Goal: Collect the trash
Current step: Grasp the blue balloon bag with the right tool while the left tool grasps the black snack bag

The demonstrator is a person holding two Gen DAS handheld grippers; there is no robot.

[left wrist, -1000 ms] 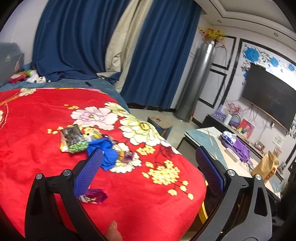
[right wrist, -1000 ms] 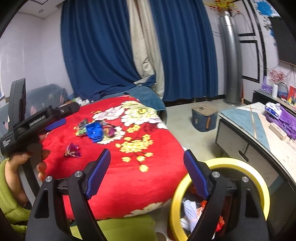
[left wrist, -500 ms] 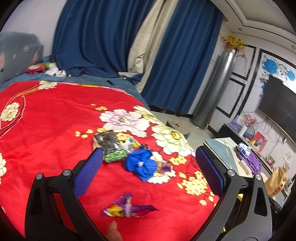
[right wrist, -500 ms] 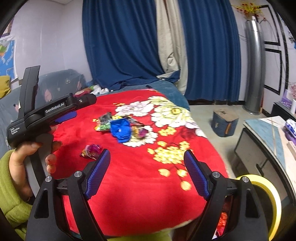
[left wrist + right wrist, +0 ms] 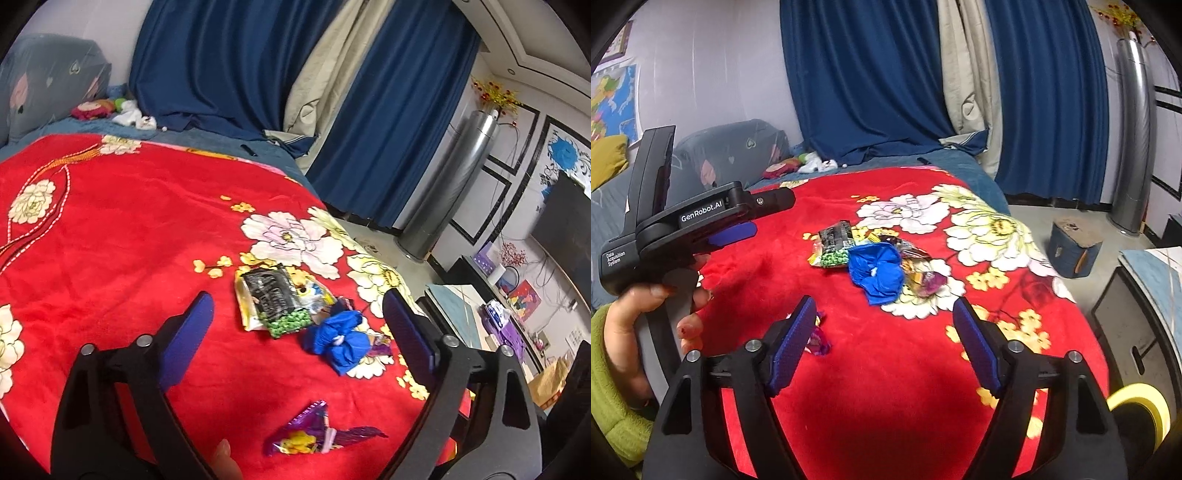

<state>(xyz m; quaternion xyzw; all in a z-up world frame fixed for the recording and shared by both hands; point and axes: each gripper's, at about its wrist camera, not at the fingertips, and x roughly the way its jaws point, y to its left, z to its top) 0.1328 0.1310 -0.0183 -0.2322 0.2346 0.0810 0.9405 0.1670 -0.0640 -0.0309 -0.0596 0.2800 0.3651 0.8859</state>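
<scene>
Trash lies in a small heap on the red flowered blanket (image 5: pixel 110 258): a black and green snack packet (image 5: pixel 275 302), a crumpled blue bag (image 5: pixel 340 341) and small shiny wrappers (image 5: pixel 919 277). A purple and yellow wrapper (image 5: pixel 314 432) lies apart, nearer to me. My left gripper (image 5: pixel 297 317) hovers over the blanket just short of the heap; its jaws are closing with nothing between them. My right gripper (image 5: pixel 884 321) hangs above the blanket's near part, jaws also closing on nothing. The snack packet (image 5: pixel 833 247) and blue bag (image 5: pixel 879 273) lie beyond it. The purple wrapper (image 5: pixel 816 338) peeks out beside its left finger.
A yellow-rimmed bin (image 5: pixel 1137 410) stands at the bed's lower right corner. A blue box (image 5: pixel 1073 249) sits on the floor past the bed, with a low cabinet (image 5: pixel 1137 325) on the right. Blue curtains (image 5: pixel 240 66) hang behind, and a hand in a green sleeve (image 5: pixel 613 376) holds the left gripper.
Both grippers have swung left over the bed, so the trash heap now sits in the middle of both views. The yellow bin has slid to the right edge. Both jaws have narrowed slightly.
</scene>
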